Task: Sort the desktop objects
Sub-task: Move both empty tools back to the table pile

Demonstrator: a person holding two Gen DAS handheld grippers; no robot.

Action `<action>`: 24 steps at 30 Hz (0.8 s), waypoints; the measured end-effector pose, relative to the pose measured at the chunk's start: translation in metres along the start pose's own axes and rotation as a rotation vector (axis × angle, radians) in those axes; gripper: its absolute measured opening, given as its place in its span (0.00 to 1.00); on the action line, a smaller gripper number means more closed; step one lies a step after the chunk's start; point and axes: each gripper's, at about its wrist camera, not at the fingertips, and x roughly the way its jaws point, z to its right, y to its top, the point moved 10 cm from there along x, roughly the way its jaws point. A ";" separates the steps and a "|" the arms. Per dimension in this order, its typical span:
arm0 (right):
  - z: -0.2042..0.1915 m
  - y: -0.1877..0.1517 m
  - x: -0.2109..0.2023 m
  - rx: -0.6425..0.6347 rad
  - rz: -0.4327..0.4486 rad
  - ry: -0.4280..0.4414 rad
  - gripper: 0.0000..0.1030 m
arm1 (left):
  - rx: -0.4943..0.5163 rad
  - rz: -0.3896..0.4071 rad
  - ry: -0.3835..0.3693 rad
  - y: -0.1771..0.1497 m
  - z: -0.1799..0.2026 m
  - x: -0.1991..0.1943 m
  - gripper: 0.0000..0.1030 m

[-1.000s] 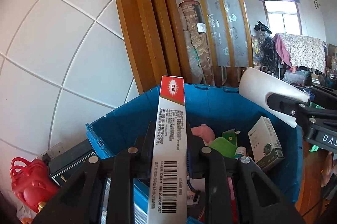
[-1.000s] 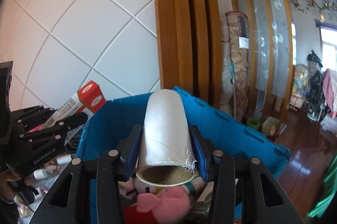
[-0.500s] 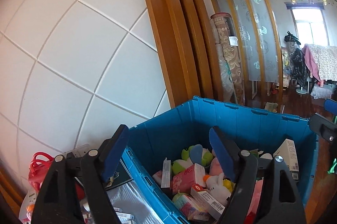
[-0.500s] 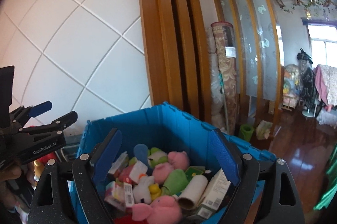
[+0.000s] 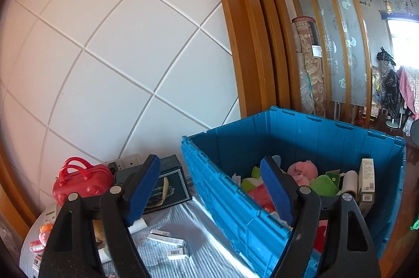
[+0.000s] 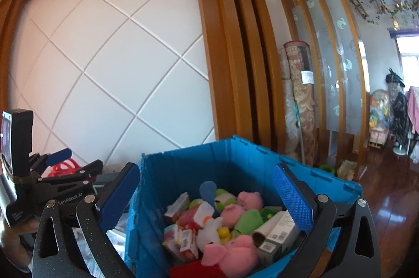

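Observation:
A blue plastic crate (image 5: 322, 128) (image 6: 183, 168) holds several toys and boxes: pink plush pigs (image 6: 227, 254), green plush (image 5: 323, 185), a white paper roll (image 6: 267, 228) and small cartons (image 5: 366, 178). My left gripper (image 5: 209, 189) is open and empty, straddling the crate's left wall. My right gripper (image 6: 207, 199) is open and empty above the crate's inside. The left gripper also shows at the left of the right wrist view (image 6: 68, 162).
Left of the crate, the table's striped mat (image 5: 188, 225) carries a red toy suitcase (image 5: 81, 181), a dark green box (image 5: 167, 186), a power strip (image 5: 125, 161) and small flat boxes (image 5: 167, 241). A white panelled wall and a wooden frame (image 5: 235, 29) stand behind.
One second ago my left gripper held a long red-and-white box and my right held the white roll. Both opened and dropped them into the crate. The left has since swung left.

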 end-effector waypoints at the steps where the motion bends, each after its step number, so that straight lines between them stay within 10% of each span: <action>1: -0.008 -0.001 -0.002 -0.005 0.001 0.007 1.00 | -0.012 0.001 0.011 -0.005 -0.011 -0.005 0.76; 14: -0.175 -0.064 0.019 -0.079 -0.144 0.234 1.00 | -0.032 -0.116 0.203 -0.144 -0.194 -0.046 0.76; 24: -0.273 -0.147 0.049 -0.118 -0.293 0.244 1.00 | -0.001 -0.259 0.136 -0.266 -0.296 -0.064 0.76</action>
